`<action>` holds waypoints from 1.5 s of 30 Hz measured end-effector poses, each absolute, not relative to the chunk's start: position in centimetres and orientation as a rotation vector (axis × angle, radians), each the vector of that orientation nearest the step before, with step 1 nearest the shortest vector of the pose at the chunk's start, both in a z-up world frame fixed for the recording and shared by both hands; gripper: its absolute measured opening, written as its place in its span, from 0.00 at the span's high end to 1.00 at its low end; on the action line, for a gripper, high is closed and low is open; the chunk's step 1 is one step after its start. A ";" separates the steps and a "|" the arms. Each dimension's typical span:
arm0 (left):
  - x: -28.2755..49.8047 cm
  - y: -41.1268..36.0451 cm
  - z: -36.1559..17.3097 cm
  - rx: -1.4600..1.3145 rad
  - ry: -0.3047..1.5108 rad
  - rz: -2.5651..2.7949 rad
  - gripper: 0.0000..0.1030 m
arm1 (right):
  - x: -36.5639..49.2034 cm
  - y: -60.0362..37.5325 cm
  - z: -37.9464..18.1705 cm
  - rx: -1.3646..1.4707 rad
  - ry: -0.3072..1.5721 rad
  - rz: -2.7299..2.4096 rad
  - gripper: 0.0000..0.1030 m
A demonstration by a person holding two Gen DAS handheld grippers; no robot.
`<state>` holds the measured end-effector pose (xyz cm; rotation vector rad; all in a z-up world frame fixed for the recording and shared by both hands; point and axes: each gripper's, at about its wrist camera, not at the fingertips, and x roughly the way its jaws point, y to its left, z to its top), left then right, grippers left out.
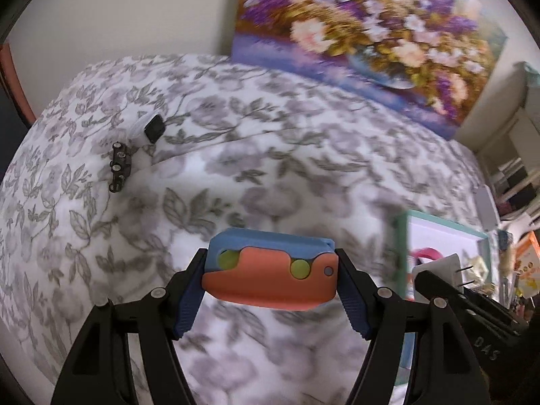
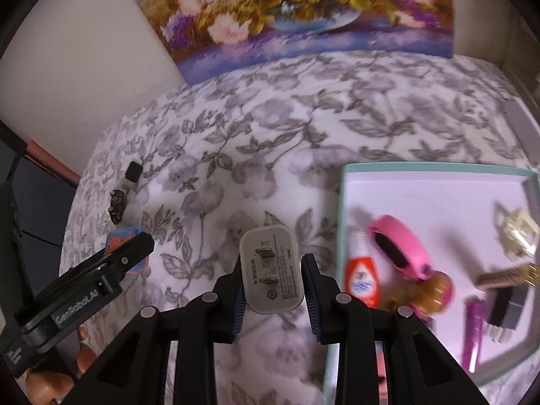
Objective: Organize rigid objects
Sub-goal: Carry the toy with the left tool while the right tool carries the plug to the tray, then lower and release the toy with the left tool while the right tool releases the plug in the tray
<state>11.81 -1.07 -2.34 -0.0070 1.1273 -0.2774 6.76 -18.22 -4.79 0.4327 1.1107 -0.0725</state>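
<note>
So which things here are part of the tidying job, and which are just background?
Part of the job:
- orange-and-blue toy, held in left tool
- white charger plug, held in right tool
- teal-rimmed box
- small black square item
- dark studded piece

Just there:
- flower painting
- floral bedspread

Floral grey-white bedspread (image 1: 270, 141); flower painting (image 1: 368, 33) against pale wall (image 1: 135, 10).

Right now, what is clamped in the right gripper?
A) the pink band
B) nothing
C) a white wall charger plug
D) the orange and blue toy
C: the right gripper pinches the white charger plug, prongs facing the camera, above the floral bedspread.
</note>
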 end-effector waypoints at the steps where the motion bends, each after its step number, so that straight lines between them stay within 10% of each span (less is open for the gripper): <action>1: 11.2 -1.6 -1.8 -0.008 1.118 -0.283 0.29 | 6.0 -18.6 -4.3 0.427 1.099 -0.085 0.68; 45: -2.8 -21.4 -5.7 0.350 1.156 -0.581 0.29 | -8.3 -34.0 -7.4 0.627 1.119 -0.442 0.68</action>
